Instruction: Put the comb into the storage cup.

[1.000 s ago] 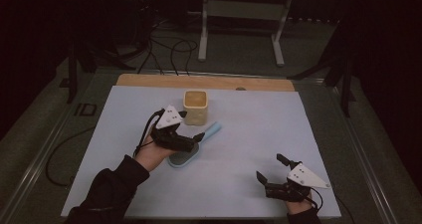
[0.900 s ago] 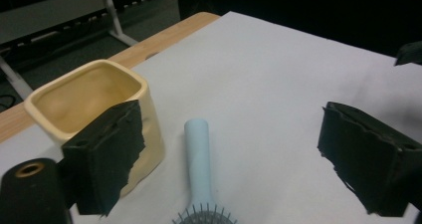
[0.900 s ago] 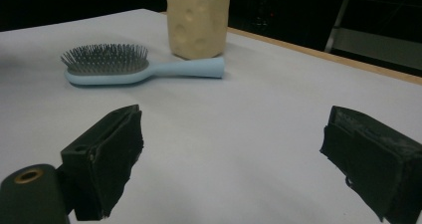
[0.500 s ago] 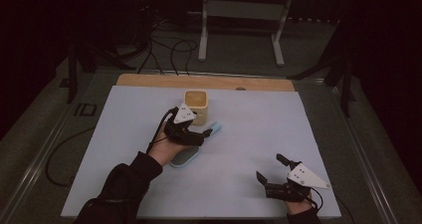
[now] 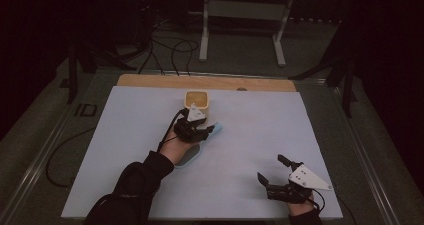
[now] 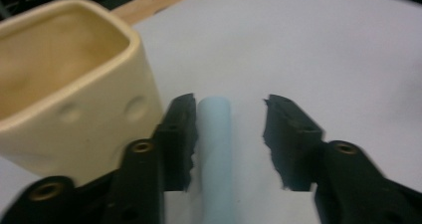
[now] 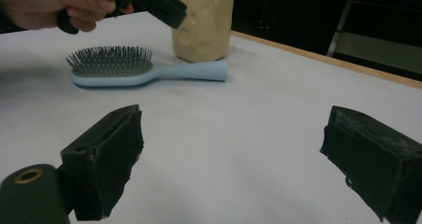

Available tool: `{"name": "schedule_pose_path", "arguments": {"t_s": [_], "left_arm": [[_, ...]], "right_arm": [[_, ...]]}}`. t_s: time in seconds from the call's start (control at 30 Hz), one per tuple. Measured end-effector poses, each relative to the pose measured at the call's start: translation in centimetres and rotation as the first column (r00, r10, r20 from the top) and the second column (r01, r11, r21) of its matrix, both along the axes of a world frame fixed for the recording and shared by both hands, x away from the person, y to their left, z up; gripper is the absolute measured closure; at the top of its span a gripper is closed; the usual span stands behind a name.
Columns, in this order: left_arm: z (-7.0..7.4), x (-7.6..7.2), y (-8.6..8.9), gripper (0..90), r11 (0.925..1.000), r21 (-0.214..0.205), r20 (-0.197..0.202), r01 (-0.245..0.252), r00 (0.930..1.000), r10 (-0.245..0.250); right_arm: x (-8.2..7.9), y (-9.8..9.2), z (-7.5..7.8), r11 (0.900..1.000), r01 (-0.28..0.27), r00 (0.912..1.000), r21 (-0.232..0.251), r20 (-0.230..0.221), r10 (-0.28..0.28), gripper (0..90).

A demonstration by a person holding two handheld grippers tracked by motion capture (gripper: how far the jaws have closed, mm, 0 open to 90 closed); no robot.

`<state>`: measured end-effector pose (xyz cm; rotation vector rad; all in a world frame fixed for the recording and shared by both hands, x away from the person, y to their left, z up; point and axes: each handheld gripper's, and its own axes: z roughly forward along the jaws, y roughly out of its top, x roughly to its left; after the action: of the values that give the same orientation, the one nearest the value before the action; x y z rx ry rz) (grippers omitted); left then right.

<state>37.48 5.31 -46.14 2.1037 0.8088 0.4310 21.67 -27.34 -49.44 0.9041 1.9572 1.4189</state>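
While the left gripper point(image 6: 230, 137) has just been closing, jaws astride but not yet clamping the brush handle point(image 6: 215, 149), lifting remains; right gripper point(image 7: 239, 164) gapes idle.

A dim lab or recording room; a counter point(image 5: 125, 150) under a white sheet, loose cables point(image 5: 170, 50) on the floor, a metal stand point(image 5: 245, 15) behind

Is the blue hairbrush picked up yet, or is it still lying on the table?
Not yet. The hairbrush lies flat beside the cream cup. The left gripper straddles its handle and its jaws have just been closing, with a gap on one side. Gripping and lifting remain. The right gripper rests open.
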Motion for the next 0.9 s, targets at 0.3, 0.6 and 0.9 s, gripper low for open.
{"name": "schedule_pose_path", "arguments": {"t_s": [0.3, 0.6, 0.9], "left_arm": [[-1.2, 0.5, -1.1, 88.5, 0.9938, 0.108, 0.044, -0.027, 0.9988, 0.023], [-2.6, 2.4, -2.3, 90.0, 0.9800, 0.188, -0.055, -0.066, 0.9955, 0.077], [-3.3, 3.1, -3.4, 90.0, 0.9514, 0.295, -0.050, -0.089, 0.9929, 0.108]], "right_arm": [[-0.1, 0.1, 0.0, 1.0000, -0.003, 1.0000, -0.008, 0.009, 0.003, 8.5], [-0.2, 0.2, 0.1, 0.9999, -0.011, 0.9998, -0.007, 0.016, 0.011, 8.5], [-0.3, 0.2, 0.2, 0.9999, -0.012, 0.9997, -0.003, 0.023, 0.012, 8.6]]}}
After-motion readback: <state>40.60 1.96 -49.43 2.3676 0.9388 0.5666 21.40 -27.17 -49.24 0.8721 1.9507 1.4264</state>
